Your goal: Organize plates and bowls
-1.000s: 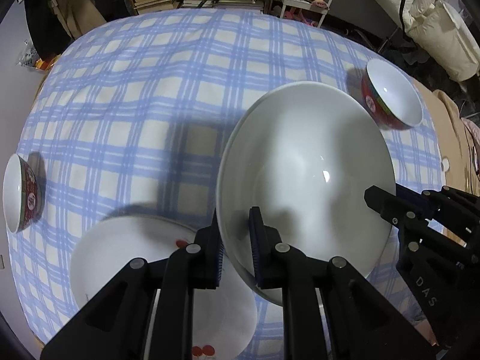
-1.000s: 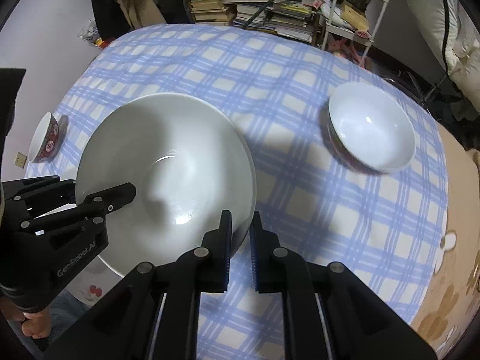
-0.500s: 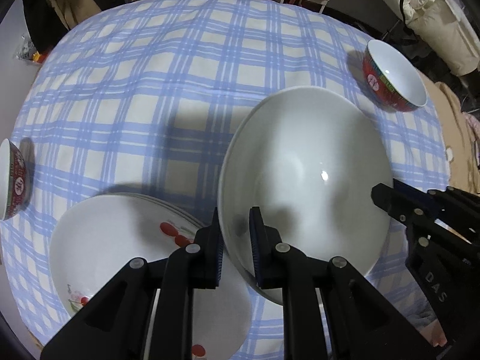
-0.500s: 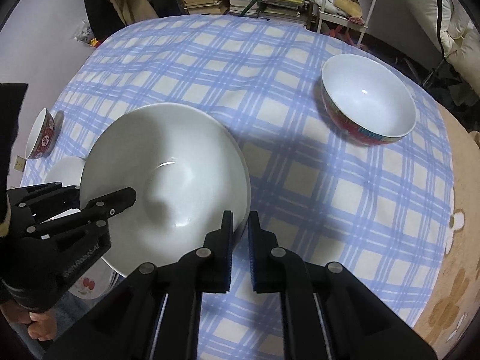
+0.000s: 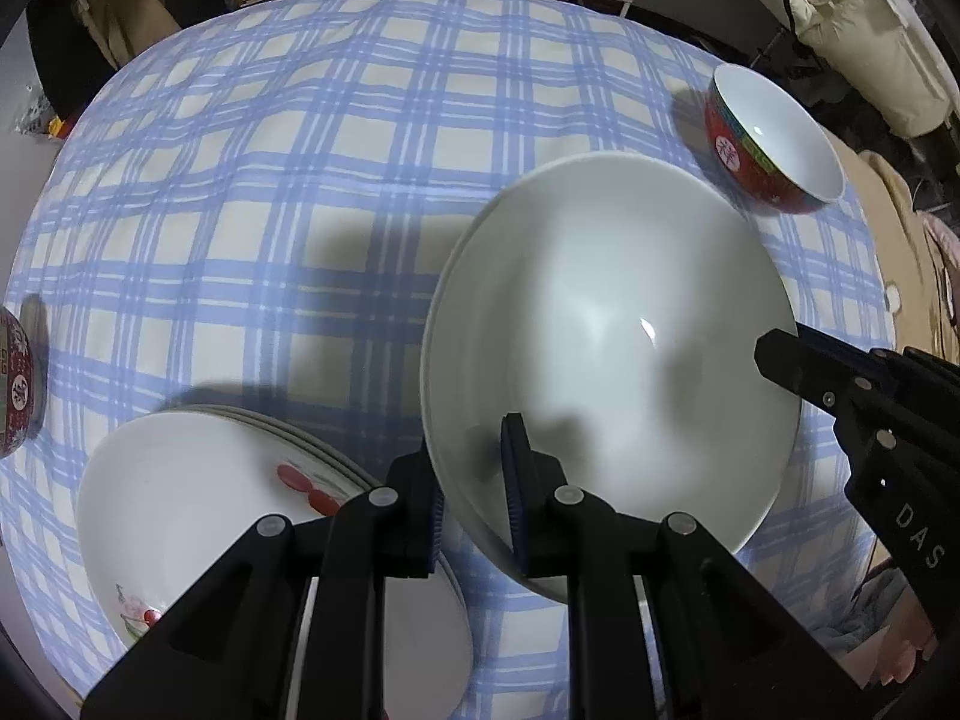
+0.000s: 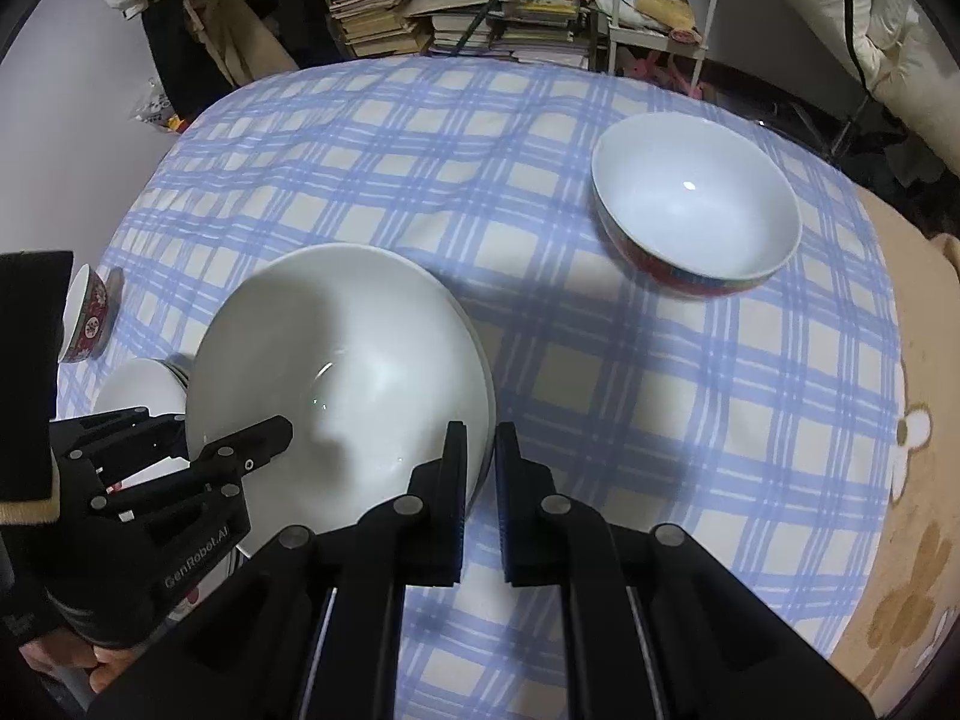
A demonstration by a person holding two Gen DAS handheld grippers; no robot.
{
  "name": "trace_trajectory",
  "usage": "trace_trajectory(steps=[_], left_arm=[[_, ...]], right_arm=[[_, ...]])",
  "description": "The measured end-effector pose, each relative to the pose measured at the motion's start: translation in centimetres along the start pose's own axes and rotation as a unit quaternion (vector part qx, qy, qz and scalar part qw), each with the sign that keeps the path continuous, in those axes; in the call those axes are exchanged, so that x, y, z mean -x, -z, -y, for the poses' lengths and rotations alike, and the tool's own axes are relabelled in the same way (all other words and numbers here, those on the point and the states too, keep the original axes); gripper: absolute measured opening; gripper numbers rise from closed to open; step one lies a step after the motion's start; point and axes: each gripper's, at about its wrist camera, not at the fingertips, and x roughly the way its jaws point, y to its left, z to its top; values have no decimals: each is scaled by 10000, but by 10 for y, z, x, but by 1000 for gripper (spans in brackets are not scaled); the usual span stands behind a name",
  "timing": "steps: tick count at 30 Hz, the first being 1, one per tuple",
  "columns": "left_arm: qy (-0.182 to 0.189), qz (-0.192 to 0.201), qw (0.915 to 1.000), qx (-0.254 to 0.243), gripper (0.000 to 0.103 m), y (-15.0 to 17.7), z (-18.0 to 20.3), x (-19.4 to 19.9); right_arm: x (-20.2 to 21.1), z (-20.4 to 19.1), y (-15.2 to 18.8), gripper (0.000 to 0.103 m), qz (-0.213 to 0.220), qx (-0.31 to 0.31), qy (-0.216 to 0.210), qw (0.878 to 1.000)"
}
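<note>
A large white deep plate point(image 5: 606, 324) hangs a little above the checked tablecloth, held from both sides. My left gripper point(image 5: 471, 468) is shut on its near left rim. My right gripper point(image 6: 482, 438) is shut on the opposite rim of the same white plate point(image 6: 336, 360). Each wrist view shows the other tool: the right gripper point(image 5: 780, 354) and the left gripper point(image 6: 264, 432). A stack of white plates with red flower prints point(image 5: 210, 498) lies just left of the held plate, partly under my left fingers.
A red bowl with a white inside point(image 5: 774, 138) point(image 6: 696, 210) stands at the far right of the table. A small red bowl point(image 5: 15, 384) point(image 6: 87, 318) sits at the left edge. Books, a white rack and bags crowd the floor beyond the round table point(image 5: 360, 120).
Both grippers keep their hold on the white plate. The flowered stack now shows more fully beside the left fingers. The right wrist has rolled slightly, so the red bowl sits lower in its view.
</note>
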Motion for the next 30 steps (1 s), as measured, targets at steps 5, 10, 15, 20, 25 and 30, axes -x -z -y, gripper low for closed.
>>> trace_trajectory(steps=[5, 10, 15, 20, 25, 30], left_arm=[[-344, 322, 9989, -13, 20, -11, -7, 24], [-371, 561, 9977, -58, 36, -27, -9, 48], [-269, 701, 9971, -146, 54, -47, 0, 60], [-181, 880, 9949, -460, 63, -78, 31, 67], [-179, 1075, 9912, -745, 77, -103, 62, 62], [-1, 1025, 9911, -855, 77, -122, 87, 41]], right_arm=[[9, 0, -5, 10, 276, 29, -17, 9996], [29, 4, -17, 11, 727, 19, -104, 9973], [43, 21, -36, 17, 845, -32, 92, 9964], [48, 51, -52, 51, 935, -302, 199, 9950], [48, 84, -71, 65, 946, -591, 264, 9934], [40, 110, -89, 67, 840, -717, 392, 9931]])
